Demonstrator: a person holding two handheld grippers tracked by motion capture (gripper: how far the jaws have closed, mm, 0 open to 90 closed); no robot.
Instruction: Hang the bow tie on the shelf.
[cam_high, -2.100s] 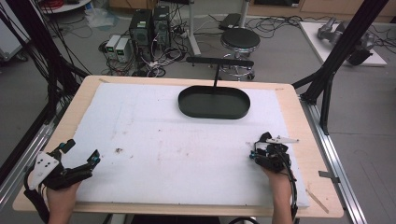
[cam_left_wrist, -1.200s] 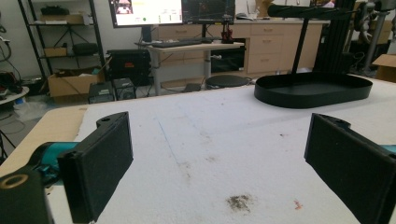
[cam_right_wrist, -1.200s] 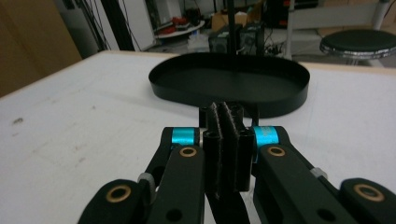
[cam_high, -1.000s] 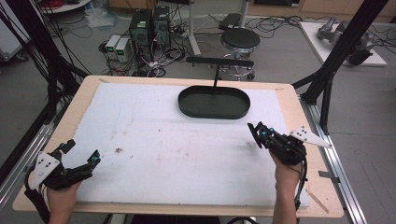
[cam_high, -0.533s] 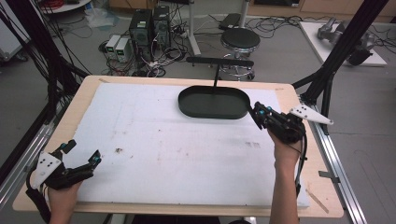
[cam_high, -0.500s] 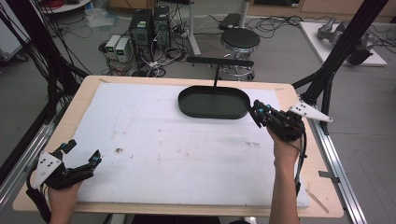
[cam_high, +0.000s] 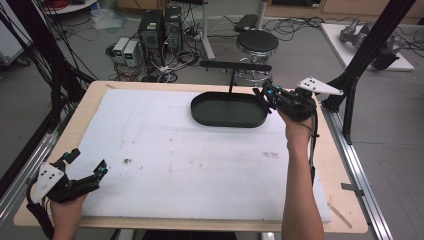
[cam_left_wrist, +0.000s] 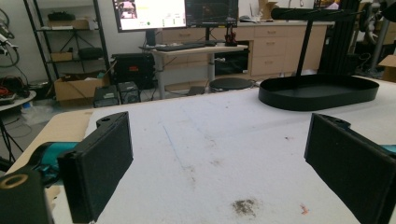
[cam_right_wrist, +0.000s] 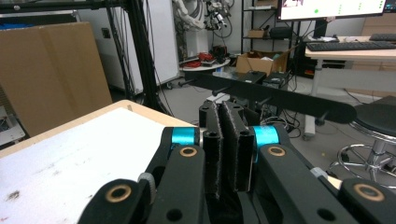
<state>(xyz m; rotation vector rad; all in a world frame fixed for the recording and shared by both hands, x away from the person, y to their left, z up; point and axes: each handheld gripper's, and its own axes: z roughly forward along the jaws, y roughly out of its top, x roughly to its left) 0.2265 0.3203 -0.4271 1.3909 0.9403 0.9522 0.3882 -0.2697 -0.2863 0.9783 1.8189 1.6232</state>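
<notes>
Claws differ: left claw (cam_high: 85, 169) gapes wide over the counter (cam_high: 175, 150); right claw (cam_high: 264, 95), pressed closed and empty, hovers beside the tray (cam_high: 229, 111).

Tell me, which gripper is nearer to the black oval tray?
Right. The right gripper is at the right end of the black oval tray, jaws shut. The left gripper rests far away at the near left corner, jaws open.

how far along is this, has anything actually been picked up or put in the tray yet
Done: nothing, judging by the scene; the tray looks empty. In hand: the right gripper, jaws shut on nothing, is raised by the tray's right end, near the stand. The left gripper rests open at the near left. Left: all of it.
</notes>
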